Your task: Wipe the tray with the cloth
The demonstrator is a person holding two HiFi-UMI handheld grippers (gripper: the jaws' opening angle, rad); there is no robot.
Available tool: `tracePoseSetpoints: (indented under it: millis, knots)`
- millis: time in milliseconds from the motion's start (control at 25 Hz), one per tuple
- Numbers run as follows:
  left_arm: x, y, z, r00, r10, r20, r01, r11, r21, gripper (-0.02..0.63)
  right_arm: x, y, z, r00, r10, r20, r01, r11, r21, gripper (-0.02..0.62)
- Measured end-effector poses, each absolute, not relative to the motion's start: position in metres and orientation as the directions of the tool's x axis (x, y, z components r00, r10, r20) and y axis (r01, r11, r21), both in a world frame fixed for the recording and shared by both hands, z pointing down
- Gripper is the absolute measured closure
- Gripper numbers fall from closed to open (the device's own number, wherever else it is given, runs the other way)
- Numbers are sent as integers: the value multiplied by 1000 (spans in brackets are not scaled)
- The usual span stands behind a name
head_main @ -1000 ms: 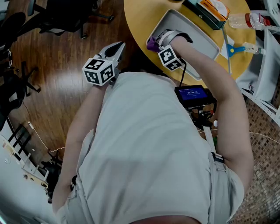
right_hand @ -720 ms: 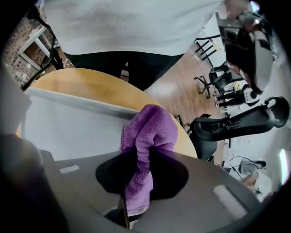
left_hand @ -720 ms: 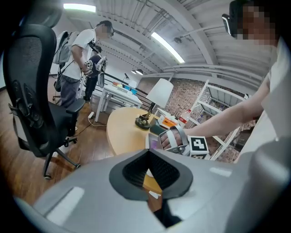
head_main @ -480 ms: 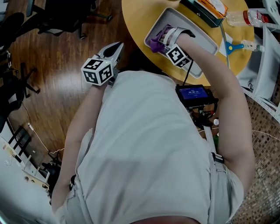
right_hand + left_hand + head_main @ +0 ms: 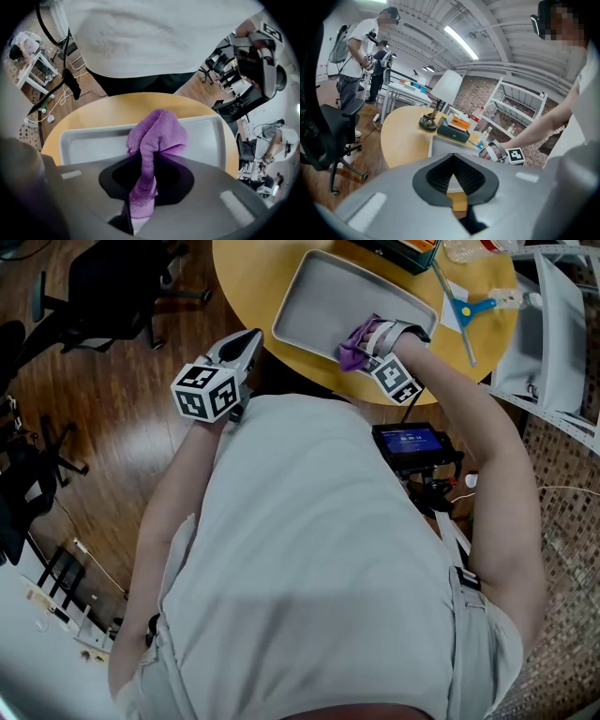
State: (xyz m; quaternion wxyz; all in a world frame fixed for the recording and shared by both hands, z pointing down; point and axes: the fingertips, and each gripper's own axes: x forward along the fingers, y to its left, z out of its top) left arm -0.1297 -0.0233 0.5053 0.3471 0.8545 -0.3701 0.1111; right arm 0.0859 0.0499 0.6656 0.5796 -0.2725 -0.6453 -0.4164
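Right tongs (image 5: 364,341) pinch the purple cloth (image 5: 157,133) on the grey tray (image 5: 314,301); left tongs (image 5: 252,337) are closed and empty.

Fluffy cloth (image 5: 157,133) — smooth matt tray (image 5: 89,140).

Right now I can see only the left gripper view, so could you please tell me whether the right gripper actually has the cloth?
Observer: Yes. In the right gripper view the right gripper is shut on the purple cloth, which is bunched up ahead of the jaws.
Operator: Thank you. Is the cloth on the tray or beside it?
Observer: On it. The head view shows the bunch lying on the floor of the grey tray, close to its lower long rim in that view.
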Motion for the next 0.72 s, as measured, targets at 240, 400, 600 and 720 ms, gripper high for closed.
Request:
tracePoseSetpoints:
  millis: [240, 400, 600, 720]
  knots:
    - [-89, -27, 512, 715, -530, 456, -698, -501, 511, 606, 159, 74, 670, -130, -109, 986, 807, 565, 169, 525]
    - [-75, -29, 516, 727, -510, 460, -686, -517, 512, 606, 180, 85, 673, -132, -86, 988, 804, 573, 157, 525]
    - [-75, -33, 512, 728, -513, 455, -685, -523, 506, 606, 198, 99, 672, -114, -92, 989, 805, 576, 146, 525]
    - [-78, -33, 509, 721, -521, 456, -692, -519, 501, 606, 201, 106, 671, -118, -111, 987, 808, 566, 160, 526]
